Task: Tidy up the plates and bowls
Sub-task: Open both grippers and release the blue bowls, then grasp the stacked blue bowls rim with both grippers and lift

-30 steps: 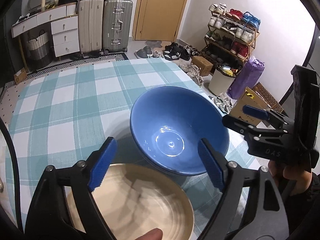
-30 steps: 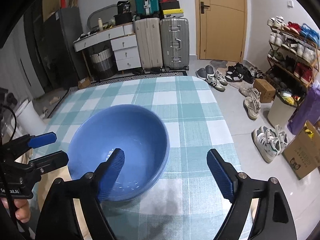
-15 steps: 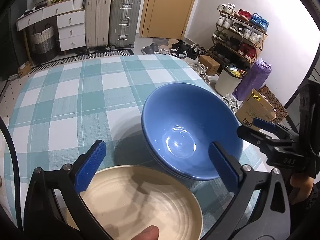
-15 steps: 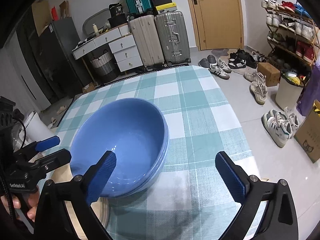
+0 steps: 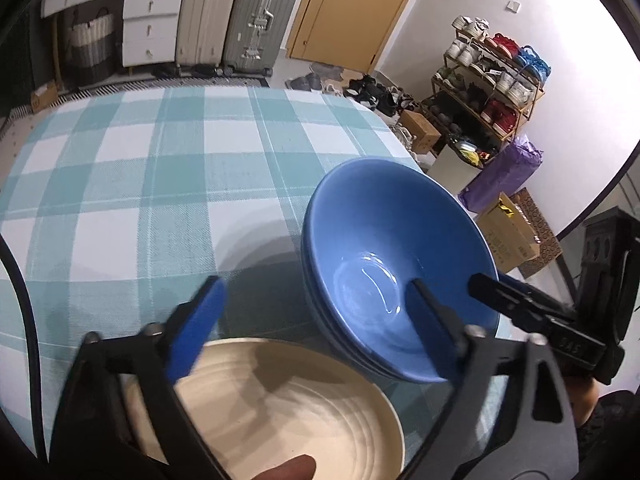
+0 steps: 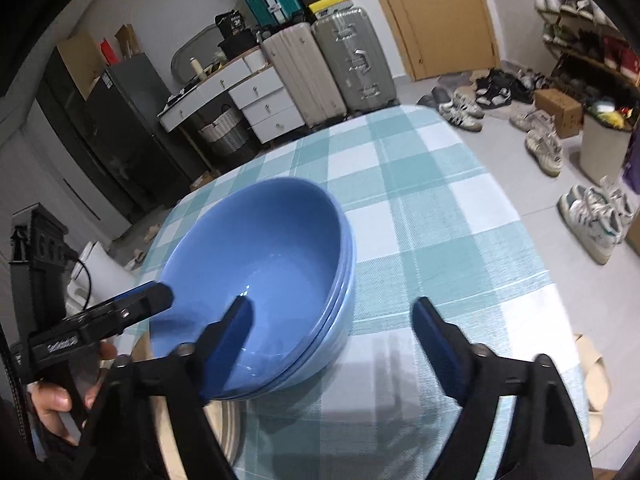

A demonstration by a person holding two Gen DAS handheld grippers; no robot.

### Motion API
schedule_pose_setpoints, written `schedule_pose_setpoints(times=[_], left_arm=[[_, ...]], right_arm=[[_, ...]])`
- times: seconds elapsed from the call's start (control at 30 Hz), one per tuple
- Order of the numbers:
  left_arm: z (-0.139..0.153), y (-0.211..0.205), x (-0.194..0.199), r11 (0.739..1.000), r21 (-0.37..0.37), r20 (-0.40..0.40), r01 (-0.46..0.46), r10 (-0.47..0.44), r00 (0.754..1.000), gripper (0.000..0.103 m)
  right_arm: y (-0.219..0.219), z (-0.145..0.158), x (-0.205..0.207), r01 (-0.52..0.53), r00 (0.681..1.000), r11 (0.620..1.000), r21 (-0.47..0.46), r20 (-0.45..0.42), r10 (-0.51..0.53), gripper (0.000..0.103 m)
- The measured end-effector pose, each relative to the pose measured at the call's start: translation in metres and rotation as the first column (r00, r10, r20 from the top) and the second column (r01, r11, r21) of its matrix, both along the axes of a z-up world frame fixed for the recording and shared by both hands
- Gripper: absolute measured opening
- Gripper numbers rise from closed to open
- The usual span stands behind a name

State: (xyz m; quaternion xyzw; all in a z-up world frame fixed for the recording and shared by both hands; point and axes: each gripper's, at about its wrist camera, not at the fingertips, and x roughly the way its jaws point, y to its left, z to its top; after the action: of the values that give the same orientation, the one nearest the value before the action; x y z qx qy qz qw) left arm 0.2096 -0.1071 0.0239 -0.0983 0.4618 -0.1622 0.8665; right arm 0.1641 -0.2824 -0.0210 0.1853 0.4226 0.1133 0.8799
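Your left gripper hangs wide open at the bottom of the frame over the cream plate, with the stacked blue bowls right of centre and your right gripper at the right edge.

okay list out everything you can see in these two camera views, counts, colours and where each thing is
blue bowls: nested stack, rim lines suggest three, blue, on the tablecloth's near right part
plate: one, cream, nearest edge, left of the bowls
tablecloth: one, teal and white check, covering the table
suitcases: two upright, beige and silver, by the far wall; a teal one stacked higher
door: one, tan wood, far wall
shoe rack: one, full, right wall
left gripper: open, above plate and bowls
right gripper: open, at the bowls' near rim
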Motion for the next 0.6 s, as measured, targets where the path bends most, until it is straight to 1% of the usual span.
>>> schedule_pose_setpoints(times=[0.07, 0.1, 0.13, 0.17, 0.2, 0.27, 0.3, 0.37, 0.4, 0.47, 0.6], left_arm=[[-0.005, -0.001, 0.004, 1.000, -0.009, -0.019, 0.004, -0.005, 1.000, 0.070], [-0.007, -0.002, 0.006, 1.000, -0.013, -0.022, 0.006, -0.006, 1.000, 0.068], [-0.009, -0.003, 0.006, 1.000, -0.013, -0.027, 0.010, -0.010, 1.000, 0.061], [-0.010, -0.005, 0.007, 1.000, -0.017, -0.033, 0.019, -0.019, 0.999, 0.056], [-0.012, -0.008, 0.009, 0.999, -0.025, -0.036, 0.030, -0.031, 0.999, 0.054], [-0.014, -0.012, 0.009, 0.999, -0.027, -0.034, 0.043, -0.044, 0.998, 0.045], [-0.014, -0.013, 0.009, 0.999, -0.026, -0.031, 0.048, -0.049, 0.998, 0.043], [-0.015, -0.017, 0.009, 0.998, -0.023, -0.032, 0.057, -0.058, 0.998, 0.037], [-0.015, -0.019, 0.010, 0.998, -0.014, -0.031, 0.057, -0.057, 0.998, 0.036], [-0.015, -0.020, 0.010, 0.999, 0.003, -0.029, 0.050, -0.050, 0.998, 0.032], [-0.016, -0.021, 0.013, 0.999, 0.007, -0.027, 0.050, -0.050, 0.998, 0.030]], right_arm=[[0.002, -0.002, 0.001, -0.014, 1.000, 1.000, 0.006, -0.002, 0.014, 0.072], [0.003, -0.003, 0.002, -0.024, 1.000, 1.000, 0.007, -0.004, 0.024, 0.066], [0.004, -0.004, 0.003, -0.029, 1.000, 1.000, 0.005, -0.004, 0.029, 0.061], [0.005, -0.004, 0.003, -0.032, 0.999, 0.999, -0.002, -0.001, 0.032, 0.061], [0.006, -0.004, 0.003, -0.032, 0.999, 0.999, -0.004, 0.002, 0.032, 0.061], [0.007, -0.003, 0.003, -0.031, 0.999, 0.999, -0.006, 0.012, 0.031, 0.051], [0.007, -0.002, 0.003, -0.030, 0.999, 0.999, -0.011, 0.015, 0.030, 0.047], [0.009, 0.000, 0.003, -0.034, 0.999, 0.999, -0.023, 0.025, 0.034, 0.041], [0.009, 0.001, 0.002, -0.035, 0.999, 0.999, -0.024, 0.026, 0.035, 0.038], [0.011, 0.002, 0.002, -0.031, 0.999, 0.999, -0.041, 0.028, 0.032, 0.037], [0.012, 0.003, 0.002, -0.028, 0.999, 0.998, -0.057, 0.033, 0.030, 0.035]])
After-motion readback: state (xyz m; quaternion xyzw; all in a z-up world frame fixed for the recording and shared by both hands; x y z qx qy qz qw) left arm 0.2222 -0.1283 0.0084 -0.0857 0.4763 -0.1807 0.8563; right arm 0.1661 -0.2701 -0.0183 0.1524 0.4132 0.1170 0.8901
